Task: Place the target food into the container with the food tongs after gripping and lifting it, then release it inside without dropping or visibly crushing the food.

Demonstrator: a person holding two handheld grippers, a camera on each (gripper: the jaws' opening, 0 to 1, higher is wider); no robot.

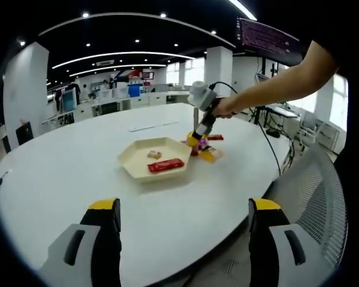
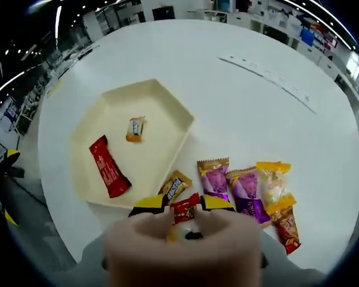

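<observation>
So the right gripper [image 2: 184, 210] is clamped on a red snack [image 2: 185, 210] just beside the tray [image 2: 167, 98], which already holds two snacks, several more wait outside it, and the left gripper [image 1: 184, 216] hangs back, jaws apart.

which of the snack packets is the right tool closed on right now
The small red packet, pinched at the right tool. The purple packets and the yellow packet lie free on the table.
</observation>
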